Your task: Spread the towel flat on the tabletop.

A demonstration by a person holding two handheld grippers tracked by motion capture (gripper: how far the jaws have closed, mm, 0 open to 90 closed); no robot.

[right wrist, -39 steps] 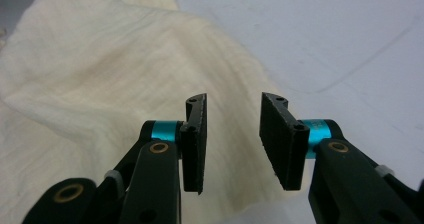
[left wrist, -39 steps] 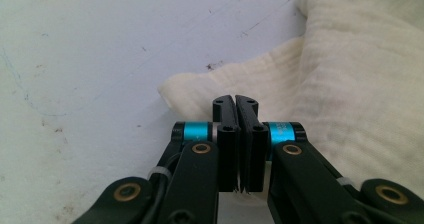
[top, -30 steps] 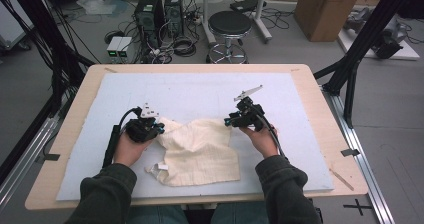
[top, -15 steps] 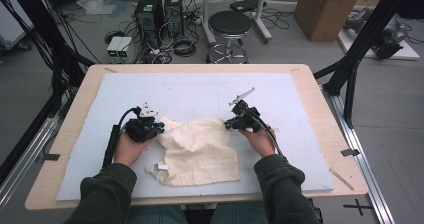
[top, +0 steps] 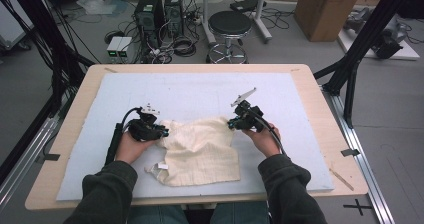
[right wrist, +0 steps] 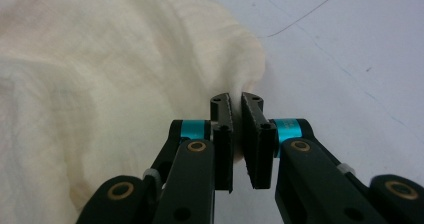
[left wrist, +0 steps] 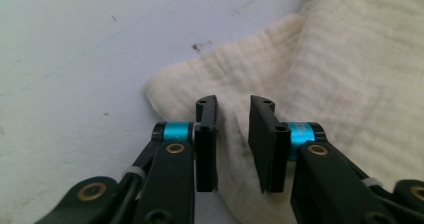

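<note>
- Lying rumpled on the white mat (top: pixel 190 91) of the tabletop (top: pixel 320 99), near the person's edge: a cream cloth (top: pixel 200 146), seen from the high view.
- Left tool (left wrist: pixel 233 115) sits at the cloth's left top corner; its jaws have just been opening and now stand apart with a clear gap. Cloth lies under and between them, pads not pressing on it.
- Right tool (right wrist: pixel 236 104) is at the cloth's right top corner, jaws pressed nearly together and pinching a raised fold of the cloth's edge; in the right gripper view the fabric bunches up just above the jaw tips.
- High view: left tool (top: pixel 157 132) and right tool (top: pixel 234 123) are well apart, the cloth's top edge spanning between them, each held in one hand with dark sleeves coming in from the bottom.
- Small white tag (top: pixel 161 166) at the cloth's lower left corner, flat on the mat.
- Beyond the tabletop: black stool (top: pixel 230 24), cardboard box (top: pixel 325 9), computer towers (top: pixel 160 9) and cables on the floor.
</note>
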